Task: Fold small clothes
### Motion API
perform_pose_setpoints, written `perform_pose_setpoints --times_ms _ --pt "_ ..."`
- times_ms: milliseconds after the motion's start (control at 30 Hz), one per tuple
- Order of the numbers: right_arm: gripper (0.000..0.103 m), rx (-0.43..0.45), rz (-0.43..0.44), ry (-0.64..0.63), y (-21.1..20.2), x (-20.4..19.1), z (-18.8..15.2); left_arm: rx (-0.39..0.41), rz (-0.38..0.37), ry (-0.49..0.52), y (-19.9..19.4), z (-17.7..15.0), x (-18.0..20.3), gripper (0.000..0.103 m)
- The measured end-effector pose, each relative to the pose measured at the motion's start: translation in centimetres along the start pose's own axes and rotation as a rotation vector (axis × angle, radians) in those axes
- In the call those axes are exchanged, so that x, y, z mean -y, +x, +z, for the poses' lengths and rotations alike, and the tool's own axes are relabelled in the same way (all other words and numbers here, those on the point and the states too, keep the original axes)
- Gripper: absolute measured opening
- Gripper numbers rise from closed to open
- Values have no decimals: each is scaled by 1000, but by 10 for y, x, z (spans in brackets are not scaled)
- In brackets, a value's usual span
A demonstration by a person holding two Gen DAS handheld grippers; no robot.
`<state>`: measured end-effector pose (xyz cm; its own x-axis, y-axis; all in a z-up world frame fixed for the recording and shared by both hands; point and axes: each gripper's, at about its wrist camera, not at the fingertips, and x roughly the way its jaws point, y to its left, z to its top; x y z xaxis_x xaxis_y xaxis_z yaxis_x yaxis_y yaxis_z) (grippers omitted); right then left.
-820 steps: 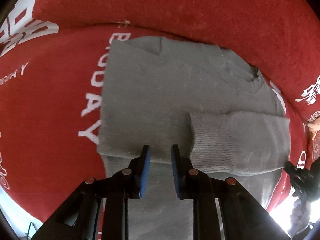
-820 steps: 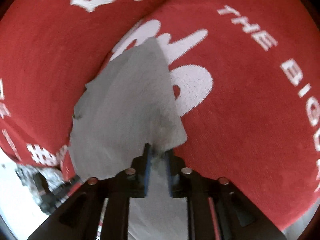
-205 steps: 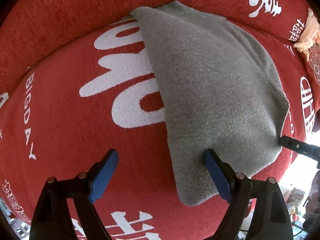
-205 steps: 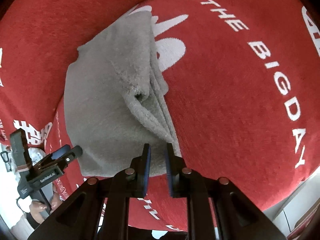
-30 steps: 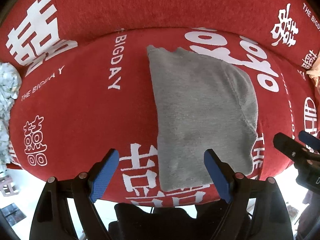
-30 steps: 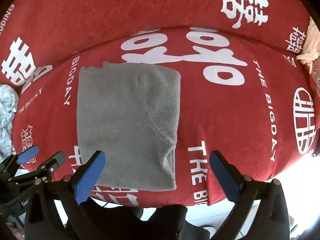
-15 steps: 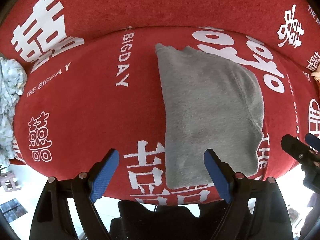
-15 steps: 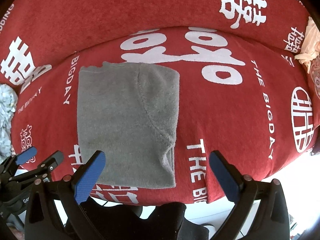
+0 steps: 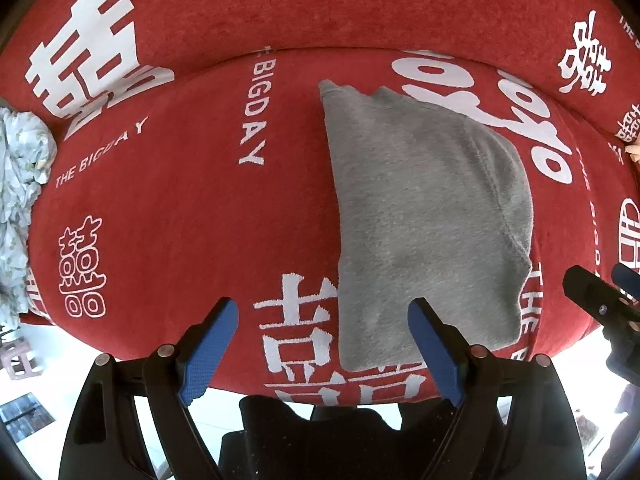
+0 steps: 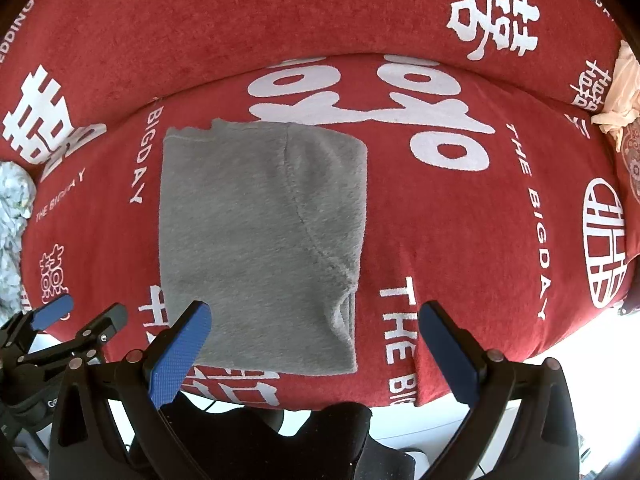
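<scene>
1. A grey fleece garment folded into a neat rectangle (image 10: 260,240) lay flat on a red plush sofa seat patterned with white lettering and Chinese characters (image 10: 460,248).
2. The garment looked soft and fuzzy, with straight side edges and a slightly jagged far edge.
3. A curved seam ran across its top layer from the far edge toward the near right corner, where the stacked layers showed at the fold.
4. In the left wrist view the same garment (image 9: 424,220) sat to the right of centre, its near edge close to the front edge of the seat.
5. The left gripper (image 9: 324,344) hovered above the seat's front edge with its blue-padded jaws spread wide, holding nothing.
6. The right gripper (image 10: 316,352) also hung over the front edge, its jaws wide apart and empty, the left pad appearing over the garment's near left corner.
7. Each gripper appeared at the edge of the other's view.
8. A crumpled pale floral cloth (image 9: 20,200) lay at the far left of the sofa.
9. A peach-coloured bundle of fabric (image 10: 620,92) rested at the far right.
</scene>
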<state>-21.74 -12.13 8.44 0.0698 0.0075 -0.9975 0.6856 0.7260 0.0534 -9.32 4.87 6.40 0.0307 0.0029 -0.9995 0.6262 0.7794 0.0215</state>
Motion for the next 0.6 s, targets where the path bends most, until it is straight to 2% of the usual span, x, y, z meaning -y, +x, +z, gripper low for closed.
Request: perform_pose_setpoints --times_ms 600 --pt "103 5 -2 3 -2 -4 -4 6 -3 -1 -3 0 -3 88"
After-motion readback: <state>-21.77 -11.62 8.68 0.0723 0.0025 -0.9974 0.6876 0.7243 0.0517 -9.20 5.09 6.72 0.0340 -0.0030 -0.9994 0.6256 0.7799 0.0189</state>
